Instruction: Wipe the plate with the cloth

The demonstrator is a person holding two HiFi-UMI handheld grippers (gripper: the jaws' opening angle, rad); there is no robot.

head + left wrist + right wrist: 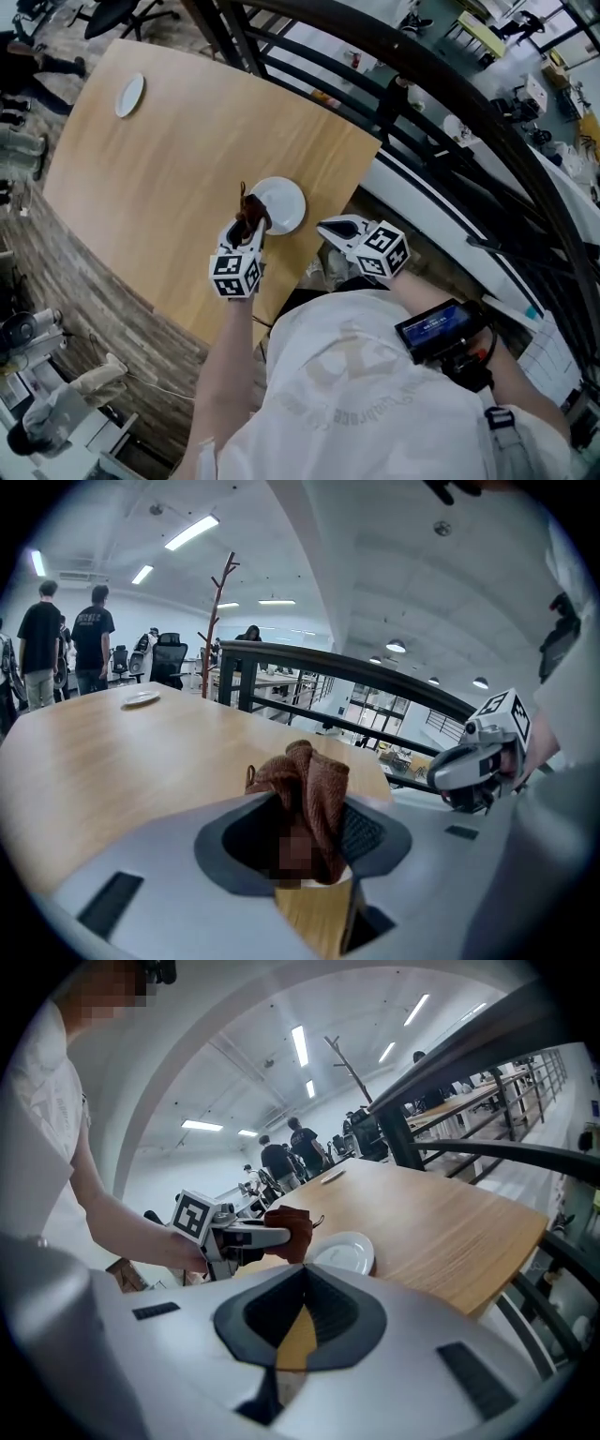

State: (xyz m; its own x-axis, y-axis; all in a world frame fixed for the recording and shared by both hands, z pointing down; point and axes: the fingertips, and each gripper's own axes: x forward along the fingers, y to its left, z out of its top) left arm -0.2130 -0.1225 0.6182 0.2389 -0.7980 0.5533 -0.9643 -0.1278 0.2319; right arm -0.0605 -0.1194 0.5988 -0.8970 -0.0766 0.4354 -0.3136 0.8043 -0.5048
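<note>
White round plate [281, 202] lies near the edge of a broad pale wooden table [169, 169]. The left gripper [251, 220], at the plate's left rim, has its jaws clamped on a bunched rust-brown cloth [307, 785]. The right gripper [326, 225], beside the plate at the table's edge, has its jaws closed on nothing.

No word, brand or number is showing clearly enough to read. The cube [234, 274] on the left gripper [251, 220] and the cube [384, 251] on the right gripper [328, 226] are displaying black-and-white square markers, which are patterns rather than letters. A small screen [439, 326] at the person's side is glowing with bluish lines too small to read. A faint print [366, 370] on the white shirt [309, 422] is showing too pale to make out.
</note>
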